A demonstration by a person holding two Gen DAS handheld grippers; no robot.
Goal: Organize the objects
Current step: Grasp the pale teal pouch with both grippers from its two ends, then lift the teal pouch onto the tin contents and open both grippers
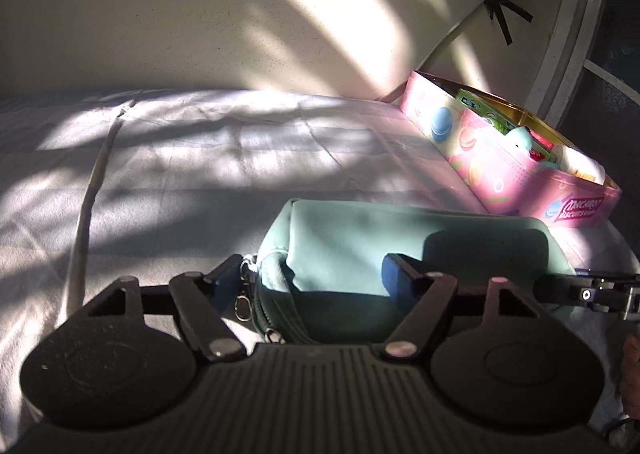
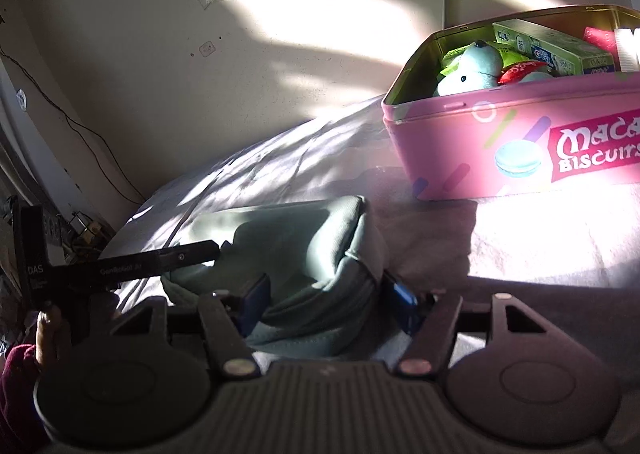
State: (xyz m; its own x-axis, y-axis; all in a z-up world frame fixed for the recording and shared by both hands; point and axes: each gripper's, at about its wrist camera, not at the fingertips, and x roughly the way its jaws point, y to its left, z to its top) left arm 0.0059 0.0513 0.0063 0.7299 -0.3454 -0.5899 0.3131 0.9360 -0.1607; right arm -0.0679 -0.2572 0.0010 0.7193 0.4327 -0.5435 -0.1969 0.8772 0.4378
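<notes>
On the bed, which is covered with a pale sheet, there stands a pink biscuit tin without lid, and it is already well filled: a light blue plush toy, a green carton and some red packets lie inside. So I judge a good part of the organizing is done. What remains outside is a mint green pouch, lying on the sheet just beside the tin, on the near side of it. Both grippers are at this pouch now, one at each end. The left gripper has its fingers around the zipper end, and they seem to press on the fabric. The right gripper has its fingers around the other end, half wide, touching both sides of it. The pouch rests on the bed, not yet lifted. I think the next step is to raise it and bring it into the tin, where little room is left.
</notes>
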